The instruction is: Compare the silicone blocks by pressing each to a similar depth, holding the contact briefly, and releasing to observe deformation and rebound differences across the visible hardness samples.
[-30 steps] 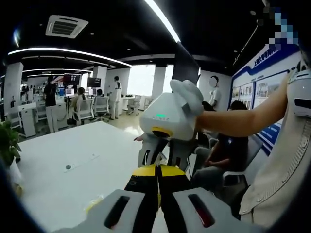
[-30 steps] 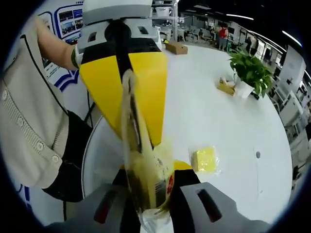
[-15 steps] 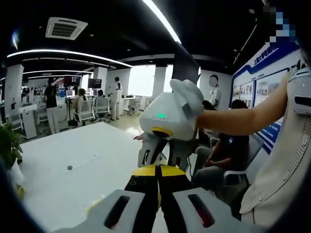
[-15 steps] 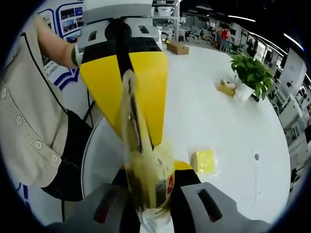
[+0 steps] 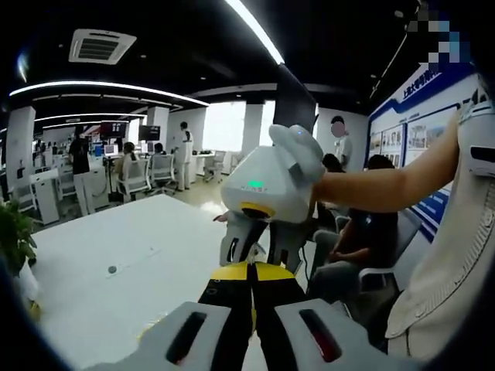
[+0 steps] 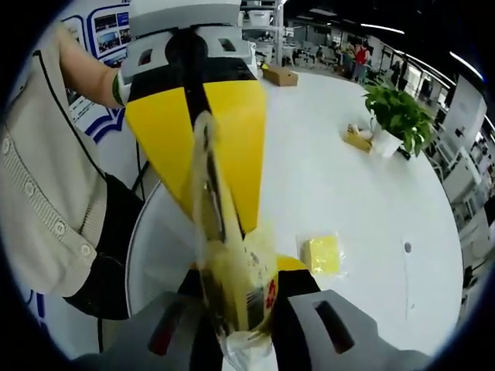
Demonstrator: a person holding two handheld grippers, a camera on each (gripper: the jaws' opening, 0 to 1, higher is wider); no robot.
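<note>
Both tongs (image 6: 232, 309) (image 5: 251, 270) pinching clear bag (image 6: 232, 270), contents blurred, yellow block (image 6: 323, 253) apart on table (image 6: 371, 193)

Bright indoor light from long white ceiling strip lamps (image 5: 255, 31); dark ceiling between them. Far window (image 5: 224, 127) blown out to plain white. Glossy white round worktop (image 6: 363, 185) evenly lit, shadows faint and soft. Strong fisheye bending toward the edges. Clear plastic bag (image 6: 232, 286) close to the lens is soft, smeared.
</note>
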